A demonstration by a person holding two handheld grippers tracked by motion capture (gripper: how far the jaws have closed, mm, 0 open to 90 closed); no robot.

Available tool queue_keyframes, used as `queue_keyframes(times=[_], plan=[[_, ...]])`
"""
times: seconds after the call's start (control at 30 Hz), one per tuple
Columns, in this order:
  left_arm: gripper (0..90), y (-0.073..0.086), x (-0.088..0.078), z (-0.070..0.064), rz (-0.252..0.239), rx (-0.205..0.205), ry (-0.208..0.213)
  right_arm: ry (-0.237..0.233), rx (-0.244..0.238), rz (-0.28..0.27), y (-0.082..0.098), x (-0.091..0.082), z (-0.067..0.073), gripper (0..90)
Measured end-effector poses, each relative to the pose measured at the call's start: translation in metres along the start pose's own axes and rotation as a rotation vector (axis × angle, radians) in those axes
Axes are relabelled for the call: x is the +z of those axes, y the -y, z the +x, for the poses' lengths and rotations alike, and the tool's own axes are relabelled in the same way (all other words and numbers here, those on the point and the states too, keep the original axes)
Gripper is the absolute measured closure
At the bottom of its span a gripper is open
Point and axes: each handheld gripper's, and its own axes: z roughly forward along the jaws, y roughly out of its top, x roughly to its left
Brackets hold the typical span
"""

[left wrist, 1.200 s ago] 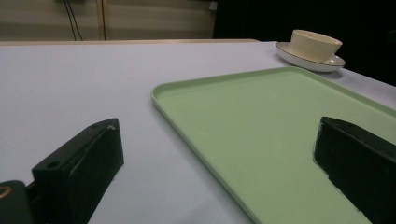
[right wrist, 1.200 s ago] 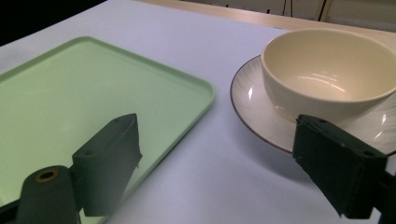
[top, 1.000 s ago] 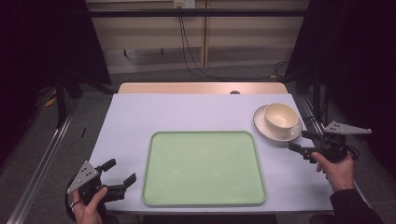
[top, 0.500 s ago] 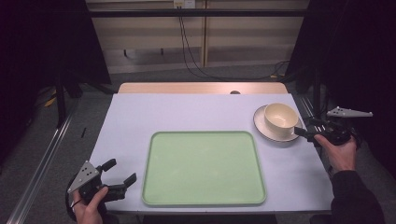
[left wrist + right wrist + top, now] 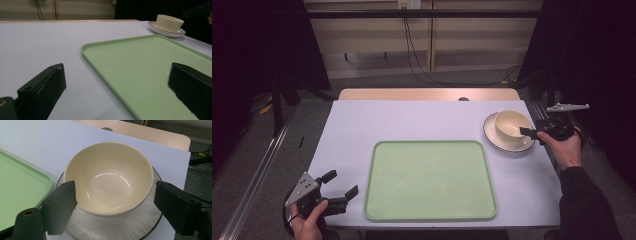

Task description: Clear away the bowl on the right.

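Note:
A cream bowl stands on a white dark-rimmed plate at the table's right side. My right gripper is open, low at the bowl's right. Its black jaws stand on either side of the bowl's near half, and contact with the rim is unclear. At the front left corner my left gripper rests open on the table, nothing between its jaws. It faces across the green tray toward the bowl.
The empty green tray lies in the middle of the pale table, its right rim close to the plate. A wooden strip runs along the far edge. The table's right edge is just beyond the plate.
My right gripper has moved away from the front edge and in toward the bowl, ending with its jaws around it. The left gripper, bowl and tray have stayed put.

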Motion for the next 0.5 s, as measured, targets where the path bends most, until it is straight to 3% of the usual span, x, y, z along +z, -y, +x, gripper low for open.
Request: queue_keyframes(times=[0.13,0.23,0.33,0.47,0.5], plan=[[1.6,0.0,0.0,0.0,-0.003,-0.007,-0.002,0.019,-0.006,0.051,-0.004,0.013,-0.004,13.3],[1.6,0.0,0.0,0.0,-0.001,-0.002,-0.005,0.039,0.036,0.092,-0.005,0.026,-0.01,13.6],[1.6,0.0,0.0,0.0,0.001,0.0,0.002,0.052,0.047,0.095,-0.004,0.031,-0.012,11.3],[1.6,0.0,0.001,-0.001,0.002,-0.006,0.0,0.048,0.071,0.114,-0.001,0.038,-0.014,17.0],[1.6,0.0,0.001,0.0,0.001,-0.006,0.004,0.066,0.069,0.126,0.001,0.041,-0.015,20.5]])
